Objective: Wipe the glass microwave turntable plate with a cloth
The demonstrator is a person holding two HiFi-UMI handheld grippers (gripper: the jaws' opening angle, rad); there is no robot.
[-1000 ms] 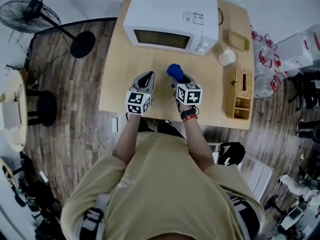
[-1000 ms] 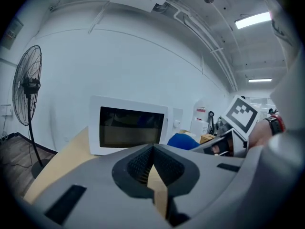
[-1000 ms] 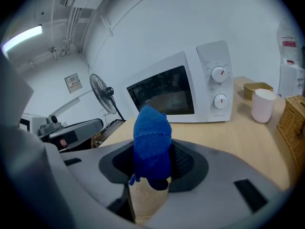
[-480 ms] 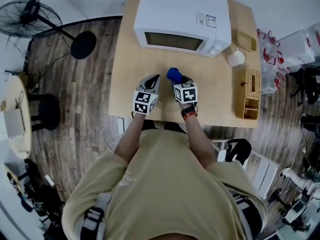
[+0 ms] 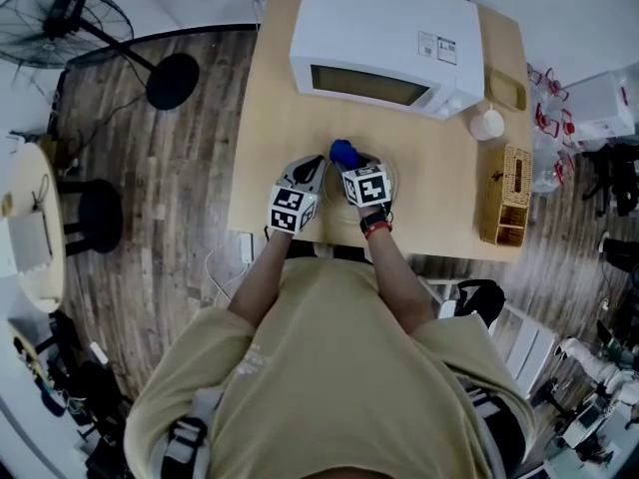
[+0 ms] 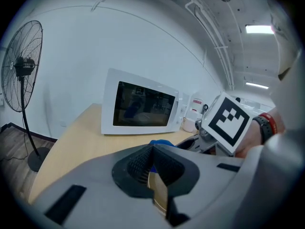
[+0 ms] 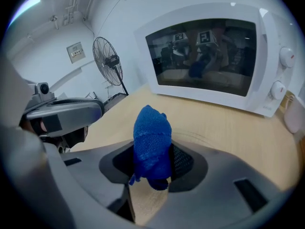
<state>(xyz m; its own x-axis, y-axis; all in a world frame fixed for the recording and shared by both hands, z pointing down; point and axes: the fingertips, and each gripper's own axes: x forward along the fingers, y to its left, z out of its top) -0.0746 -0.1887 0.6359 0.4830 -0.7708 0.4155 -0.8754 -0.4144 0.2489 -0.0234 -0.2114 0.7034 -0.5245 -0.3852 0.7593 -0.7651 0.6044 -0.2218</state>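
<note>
On the wooden table (image 5: 265,168) in front of the microwave, my right gripper (image 5: 349,161) is shut on a bunched blue cloth (image 5: 343,153). In the right gripper view the cloth (image 7: 151,142) stands up between the jaws of that gripper (image 7: 151,162). The clear glass plate shows only as a faint ring on the table (image 7: 209,140) under and just beyond the cloth, and as a pale arc (image 5: 390,180) in the head view. My left gripper (image 5: 308,171) sits close at the left, its pads pressed together (image 6: 151,149). I cannot make out glass between them.
A white microwave (image 5: 384,43) with its door closed stands at the table's back. A white cup (image 5: 487,124), a small tray (image 5: 506,90) and a wicker box (image 5: 511,196) line the right side. A fan (image 5: 70,23) stands on the floor at the left.
The two grippers have drawn closer together in front of the microwave, the blue cloth still in the right one. The head camera has shifted, so the table sits further right in view.
</note>
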